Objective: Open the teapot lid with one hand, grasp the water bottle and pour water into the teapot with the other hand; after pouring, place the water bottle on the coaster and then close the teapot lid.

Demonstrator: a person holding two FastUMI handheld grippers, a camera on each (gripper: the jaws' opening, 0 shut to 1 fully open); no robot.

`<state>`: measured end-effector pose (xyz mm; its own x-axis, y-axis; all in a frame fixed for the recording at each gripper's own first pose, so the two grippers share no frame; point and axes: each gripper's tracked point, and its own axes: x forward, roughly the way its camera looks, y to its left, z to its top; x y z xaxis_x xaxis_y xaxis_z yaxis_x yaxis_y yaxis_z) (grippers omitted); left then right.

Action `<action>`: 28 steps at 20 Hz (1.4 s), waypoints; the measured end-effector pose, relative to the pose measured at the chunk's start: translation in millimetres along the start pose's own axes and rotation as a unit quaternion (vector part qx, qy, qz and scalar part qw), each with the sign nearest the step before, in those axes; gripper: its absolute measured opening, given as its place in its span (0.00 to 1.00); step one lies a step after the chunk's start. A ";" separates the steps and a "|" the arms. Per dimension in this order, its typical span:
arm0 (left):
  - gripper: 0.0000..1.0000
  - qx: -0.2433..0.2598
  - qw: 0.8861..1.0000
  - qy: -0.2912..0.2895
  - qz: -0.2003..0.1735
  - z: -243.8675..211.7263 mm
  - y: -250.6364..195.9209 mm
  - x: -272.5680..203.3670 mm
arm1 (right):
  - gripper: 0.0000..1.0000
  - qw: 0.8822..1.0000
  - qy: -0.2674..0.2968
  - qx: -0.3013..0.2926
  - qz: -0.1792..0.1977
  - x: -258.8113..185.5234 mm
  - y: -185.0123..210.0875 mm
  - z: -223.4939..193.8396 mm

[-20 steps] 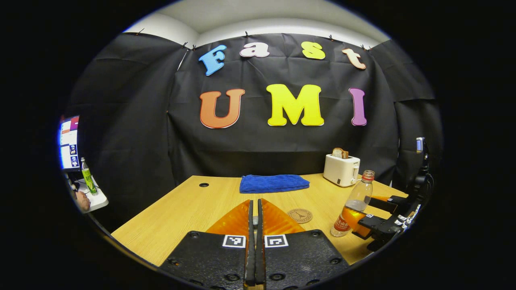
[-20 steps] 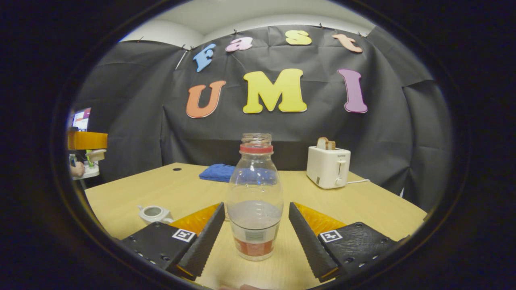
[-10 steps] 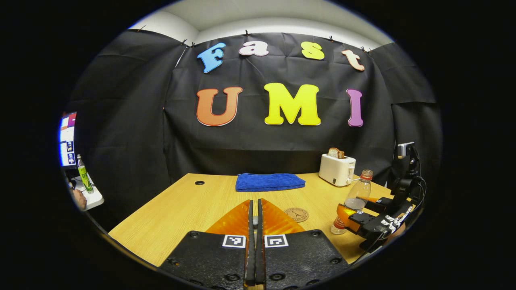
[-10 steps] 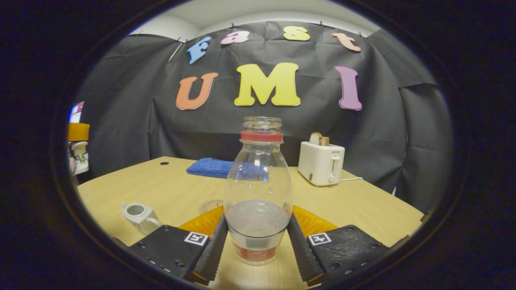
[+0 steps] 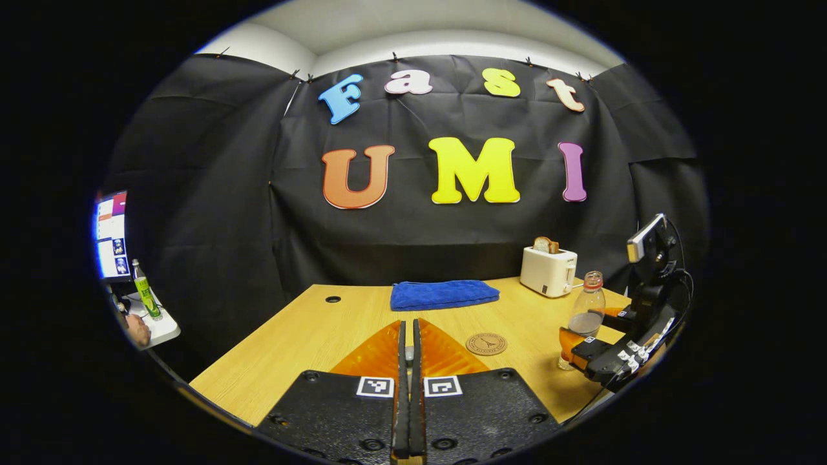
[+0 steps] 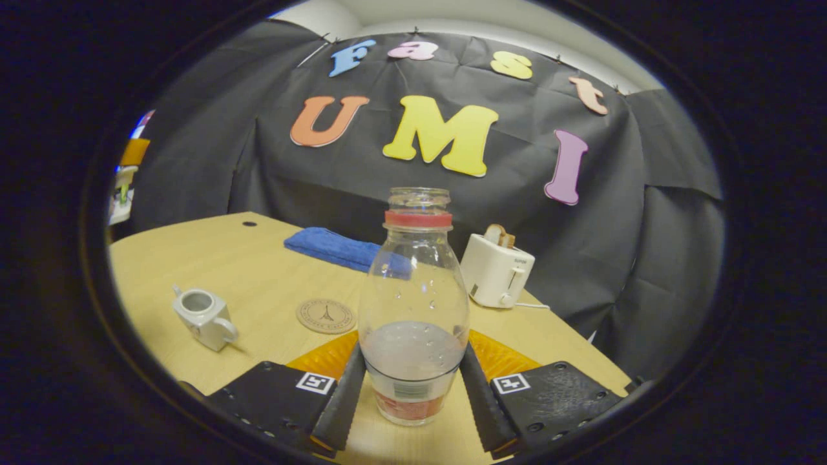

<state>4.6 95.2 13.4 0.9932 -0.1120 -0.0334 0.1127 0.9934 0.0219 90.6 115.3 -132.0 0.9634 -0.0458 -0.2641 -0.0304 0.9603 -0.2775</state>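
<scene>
Gripping the water bottle (image 6: 413, 310), the right hand-held gripper (image 6: 411, 394) tilts toward the lidless teapot (image 6: 201, 316); the left hand-held gripper (image 5: 407, 387) is closed. Pouring, coaster (image 6: 326, 316) placement and lid closing remain.

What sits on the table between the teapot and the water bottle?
In the right gripper view, the round coaster lies between the teapot and the water bottle, apart from both; otherwise bare table.

1. The right gripper (image 6: 411, 394) has both fingers (image 6: 340, 403) pressed against the lower body of the water bottle (image 6: 413, 303) — uncapped, partly filled.
2. The teapot (image 6: 201, 316) stands on the wooden table (image 6: 258, 271) at left, its lid off, top open.
3. The coaster (image 6: 326, 315) lies between teapot and bottle.
4. Farther back sit a blue towel (image 6: 333, 247) and a white toaster (image 6: 496, 276) — bread in its slot.
</scene>
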 end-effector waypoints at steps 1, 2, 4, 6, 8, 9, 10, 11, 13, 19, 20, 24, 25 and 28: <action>0.03 -0.001 1.000 -0.003 0.002 2.1 4.3 -1.8 | 0.75 1.000 0.006 -0.016 0.001 -2.3 4.6 1.7; 0.03 -0.003 1.000 -0.005 0.003 4.5 8.3 -3.4 | 0.74 0.999 0.008 -0.033 0.000 -3.7 7.6 5.5; 0.03 -0.010 1.000 -0.007 0.005 5.7 17.1 -4.4 | 0.75 0.997 0.007 -0.077 -0.006 -5.8 15.9 11.7; 0.03 -0.017 1.000 -0.001 0.006 2.4 24.9 -6.1 | 0.74 0.992 0.009 -0.128 -0.011 -6.5 26.9 12.8; 0.03 -0.018 1.000 0.005 0.012 -0.5 32.2 -6.8 | 0.75 0.984 0.007 -0.180 -0.012 -6.3 37.7 13.8; 0.03 -0.016 1.000 0.007 0.014 -1.3 35.2 -6.1 | 0.75 0.979 0.006 -0.202 -0.012 -6.8 42.2 14.7; 0.03 -0.014 1.000 0.008 0.016 -2.2 37.6 -7.6 | 0.75 0.973 0.003 -0.229 -0.013 -6.0 47.4 14.7; 0.03 -0.010 1.000 0.006 0.020 -0.1 40.5 -9.2 | 0.74 0.967 0.001 -0.254 -0.015 -5.7 50.7 15.3; 0.03 -0.006 1.000 0.000 0.026 4.1 44.2 -11.7 | 0.75 0.951 -0.002 -0.308 -0.021 -4.5 56.7 14.8; 0.03 -0.016 1.000 -0.008 0.016 8.2 48.5 -15.7 | 0.75 0.914 -0.010 -0.404 -0.037 -2.2 70.7 17.9; 0.03 -0.015 1.000 -0.008 0.016 8.2 51.1 -17.3 | 0.75 0.905 -0.014 -0.424 -0.043 -0.7 71.6 18.8; 0.03 -0.021 1.000 -0.002 0.017 4.6 54.4 -16.2 | 0.75 0.859 -0.029 -0.508 -0.061 6.9 75.8 23.6; 0.03 -0.021 1.000 0.002 0.015 2.6 53.1 -15.3 | 0.74 0.852 -0.027 -0.520 -0.060 8.2 76.7 21.4; 0.03 -0.010 1.000 0.007 0.007 -0.6 48.0 -14.4 | 0.74 0.835 -0.026 -0.547 -0.056 9.0 78.9 18.2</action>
<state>-4.3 144.5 14.3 0.9941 -0.0975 -0.0475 0.0977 0.9952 0.0026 101.7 195.8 -139.5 0.9858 -0.0804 -0.1472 -0.1368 0.1226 -0.9830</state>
